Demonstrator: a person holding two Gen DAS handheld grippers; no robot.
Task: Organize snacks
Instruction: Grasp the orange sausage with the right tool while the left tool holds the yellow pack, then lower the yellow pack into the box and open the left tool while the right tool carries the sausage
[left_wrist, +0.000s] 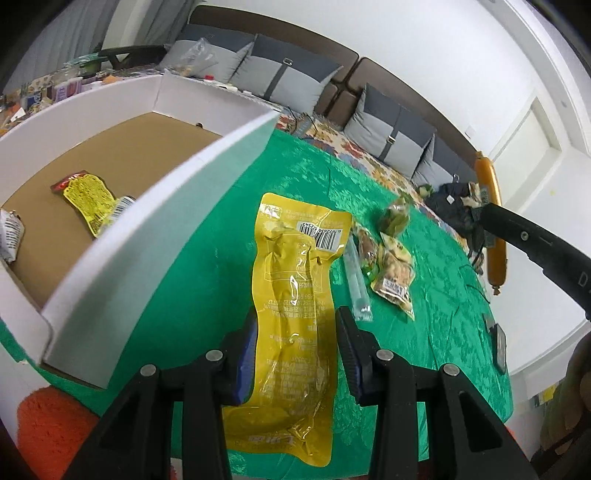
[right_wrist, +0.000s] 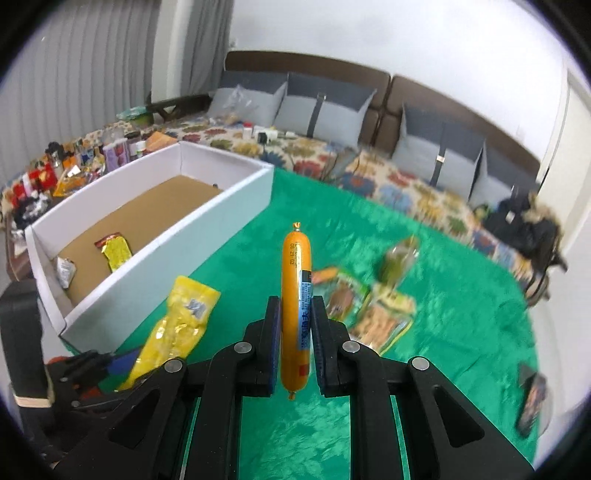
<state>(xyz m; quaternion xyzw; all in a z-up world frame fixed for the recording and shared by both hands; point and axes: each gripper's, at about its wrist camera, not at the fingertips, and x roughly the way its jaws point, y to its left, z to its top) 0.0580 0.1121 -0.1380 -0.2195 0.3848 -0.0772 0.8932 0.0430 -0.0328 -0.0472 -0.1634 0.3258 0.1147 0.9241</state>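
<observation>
Black fingers of left gripper fill the bottom of its view, level over the green cloth, pointing fwd alongside the white box. Yellow pouch sits between them lengthwise, barcode end sticking out ahead, tail end hanging back toward the camera; both blue pads press its sides, so jaws are clamped on it. It lies just right of the box wall.

Right gripper is held higher over the cloth, well right of the box, fingers fwd. Orange sausage stands upright between the pads, pinched at its lower half, top clip end up, bottom tip poking below the jaws.

Inside the box, on its brown floor: a red-yellow packet and a silver wrapper. Right of the box on the cloth: loose snack packs, near each other.
</observation>
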